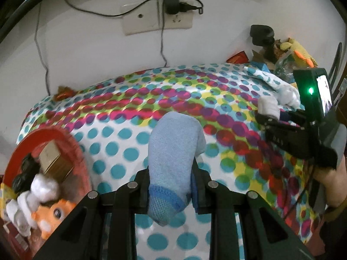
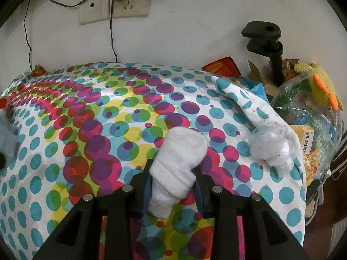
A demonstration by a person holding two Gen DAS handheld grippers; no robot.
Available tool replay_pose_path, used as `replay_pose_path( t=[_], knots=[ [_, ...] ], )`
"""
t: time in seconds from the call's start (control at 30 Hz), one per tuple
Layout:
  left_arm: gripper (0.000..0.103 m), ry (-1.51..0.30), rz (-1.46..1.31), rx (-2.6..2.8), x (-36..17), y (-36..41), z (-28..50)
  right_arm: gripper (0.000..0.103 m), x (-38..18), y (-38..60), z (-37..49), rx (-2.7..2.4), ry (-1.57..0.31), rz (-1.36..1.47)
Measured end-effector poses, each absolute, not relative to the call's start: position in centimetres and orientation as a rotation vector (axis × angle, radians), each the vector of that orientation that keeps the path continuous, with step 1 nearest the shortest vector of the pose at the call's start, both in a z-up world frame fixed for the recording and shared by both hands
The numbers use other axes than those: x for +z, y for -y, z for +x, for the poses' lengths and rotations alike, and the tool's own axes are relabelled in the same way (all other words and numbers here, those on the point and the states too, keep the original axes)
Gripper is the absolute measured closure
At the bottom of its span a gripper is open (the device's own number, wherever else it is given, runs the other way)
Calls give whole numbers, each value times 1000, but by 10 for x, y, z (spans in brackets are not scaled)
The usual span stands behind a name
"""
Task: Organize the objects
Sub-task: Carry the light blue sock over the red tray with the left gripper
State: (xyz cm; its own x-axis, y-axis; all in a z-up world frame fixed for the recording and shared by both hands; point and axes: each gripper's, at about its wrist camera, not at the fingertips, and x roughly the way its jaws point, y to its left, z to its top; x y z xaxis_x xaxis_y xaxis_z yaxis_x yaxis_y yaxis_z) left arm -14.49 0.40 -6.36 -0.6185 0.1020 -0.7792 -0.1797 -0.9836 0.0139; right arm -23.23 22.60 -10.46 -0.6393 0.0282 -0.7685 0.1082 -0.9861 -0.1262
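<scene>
My left gripper (image 1: 171,173) is shut on a light blue sock (image 1: 173,149) with a darker blue cuff, held above the polka-dot cloth (image 1: 121,138). A red basket (image 1: 71,145) sits low at the left in the left wrist view, holding a cardboard box, white socks and an orange plush toy. My right gripper (image 2: 173,173) is shut on a white sock (image 2: 180,158) over the same cloth. The right gripper with its white sock (image 1: 269,107) also shows at the right edge of the left wrist view. A blurred piece of the blue sock (image 2: 7,134) appears at the far left of the right wrist view.
A crumpled clear plastic bag (image 2: 269,149) lies on a folded cloth corner to the right. Behind it are a plastic bag of goods (image 2: 308,108), a yellow knitted toy (image 2: 318,86) and a black clamp stand (image 2: 269,45). A wall socket with charger (image 1: 171,2) hangs above.
</scene>
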Motion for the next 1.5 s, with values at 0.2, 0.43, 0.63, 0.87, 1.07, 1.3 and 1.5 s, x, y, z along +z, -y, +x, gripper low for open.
replay_pose_path(
  t=[0.2,0.43,0.63,0.87,1.07,1.3,1.5],
  knots=[
    [79,-120,-1315,2691,-69,3,-130,69,-104,-225,-232,-2797,-262,1313],
    [79,-86,-1322,2691,-67,13,-116,69,-104,-225,-232,-2796,-259,1313],
    [79,-83,-1326,2711,-62,24,-107,69,-104,-225,-232,-2796,-259,1313],
    [79,-59,-1310,2729,-56,34,-97,69,-105,-225,-232,-2796,-260,1314],
    [79,-20,-1304,2745,-48,46,-90,69,-105,-224,-232,-2797,-261,1314],
    [79,-7,-1295,2791,-37,68,-82,69,-105,-225,-233,-2794,-251,1315],
    [79,67,-1312,2833,-29,99,-79,69,-104,-225,-233,-2795,-260,1314]
  ],
)
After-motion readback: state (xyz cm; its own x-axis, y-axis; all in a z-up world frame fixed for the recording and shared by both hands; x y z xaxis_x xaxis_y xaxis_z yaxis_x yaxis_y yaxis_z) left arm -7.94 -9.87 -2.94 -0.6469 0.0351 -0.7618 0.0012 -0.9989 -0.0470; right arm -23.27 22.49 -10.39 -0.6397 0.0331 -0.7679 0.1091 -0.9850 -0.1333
